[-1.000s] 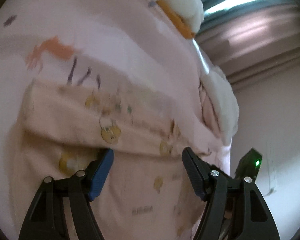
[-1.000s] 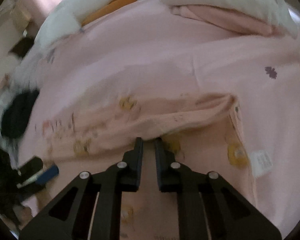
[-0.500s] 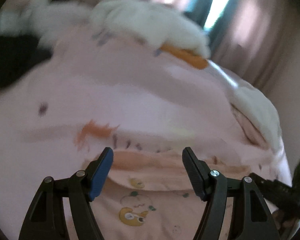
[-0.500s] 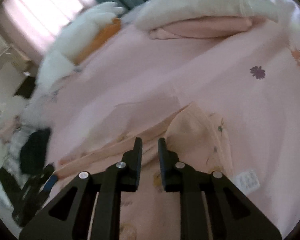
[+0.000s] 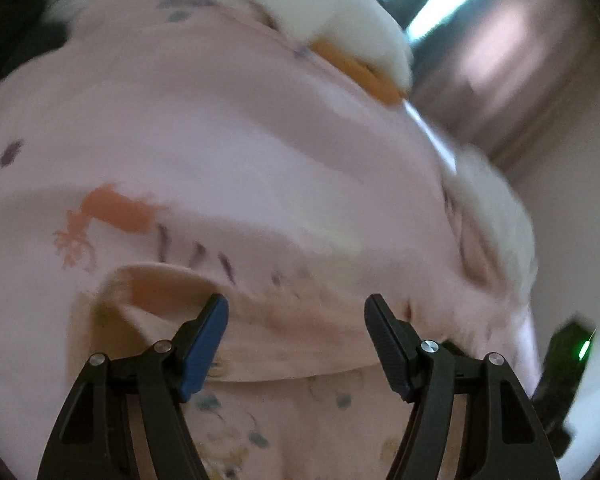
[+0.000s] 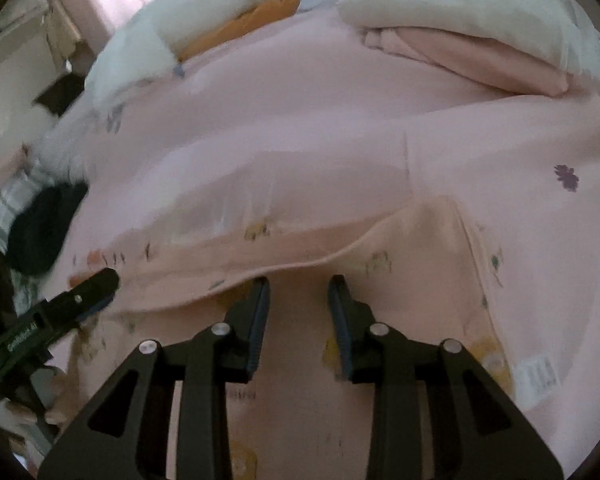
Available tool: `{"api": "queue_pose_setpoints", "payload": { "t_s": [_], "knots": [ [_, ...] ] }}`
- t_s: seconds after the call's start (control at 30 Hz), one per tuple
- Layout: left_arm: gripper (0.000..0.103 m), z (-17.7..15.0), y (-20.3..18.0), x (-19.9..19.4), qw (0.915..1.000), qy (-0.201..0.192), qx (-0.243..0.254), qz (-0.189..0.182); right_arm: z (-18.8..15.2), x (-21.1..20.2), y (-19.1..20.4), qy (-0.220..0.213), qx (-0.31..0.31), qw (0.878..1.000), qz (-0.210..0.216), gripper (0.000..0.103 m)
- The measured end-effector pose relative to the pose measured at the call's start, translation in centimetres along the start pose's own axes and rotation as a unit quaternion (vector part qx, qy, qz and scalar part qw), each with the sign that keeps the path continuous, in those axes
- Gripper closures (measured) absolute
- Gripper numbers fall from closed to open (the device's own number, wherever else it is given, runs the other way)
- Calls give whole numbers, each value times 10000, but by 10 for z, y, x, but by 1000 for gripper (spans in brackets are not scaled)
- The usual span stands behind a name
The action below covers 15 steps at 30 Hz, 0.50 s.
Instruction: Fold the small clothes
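Note:
A small peach garment [image 5: 292, 344] with duck prints lies on the pink bedsheet [image 5: 220, 140], its upper part folded over into a long band. My left gripper [image 5: 297, 304] hovers over that fold, open, with nothing pressed between its fingers. In the right wrist view the same garment [image 6: 420, 240] shows its folded edge and a white label at the right. My right gripper [image 6: 300, 282] is just in front of the fold edge; its jaws are opening, with only flat cloth beneath them. The left gripper [image 6: 96, 284] appears at the fold's left end.
A white plush toy with an orange part [image 5: 352, 52] lies at the far side of the bed. A stack of folded pink and white textiles [image 6: 480, 48] sits at the back right. A dark bundle [image 6: 40, 232] rests at the left edge. Curtains hang behind.
The right jaws went from nearly shut at the fold edge to apart. Both views swung up and back down; the left jaws kept the same width.

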<state>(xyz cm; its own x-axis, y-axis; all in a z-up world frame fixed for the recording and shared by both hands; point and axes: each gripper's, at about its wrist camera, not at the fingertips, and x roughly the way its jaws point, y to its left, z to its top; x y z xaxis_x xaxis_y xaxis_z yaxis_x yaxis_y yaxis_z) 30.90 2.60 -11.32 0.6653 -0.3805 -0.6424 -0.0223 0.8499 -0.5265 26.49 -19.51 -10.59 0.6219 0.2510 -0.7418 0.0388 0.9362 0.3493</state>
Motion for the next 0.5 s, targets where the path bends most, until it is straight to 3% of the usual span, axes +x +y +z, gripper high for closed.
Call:
{"api": "queue_pose_setpoints", "payload": {
  "t_s": [0.13,0.2,0.27,0.37,0.5],
  "knots": [
    [33,7,8,-19,9985,-491,-234,64,4,-7,-13,-204,504,9981,278,66],
    [32,7,0,-29,9985,-535,-114,-100,4,-15,-13,-252,601,9974,310,43],
    [31,4,-15,-34,9981,-603,115,-73,5,-23,-9,-394,599,9971,261,33],
    [29,-1,-27,-35,9964,-678,462,233,6,-29,-8,-378,575,9975,164,30],
    [27,-12,-36,-26,9946,-278,796,607,4,-26,-16,-163,863,9960,134,27]
  ]
}}
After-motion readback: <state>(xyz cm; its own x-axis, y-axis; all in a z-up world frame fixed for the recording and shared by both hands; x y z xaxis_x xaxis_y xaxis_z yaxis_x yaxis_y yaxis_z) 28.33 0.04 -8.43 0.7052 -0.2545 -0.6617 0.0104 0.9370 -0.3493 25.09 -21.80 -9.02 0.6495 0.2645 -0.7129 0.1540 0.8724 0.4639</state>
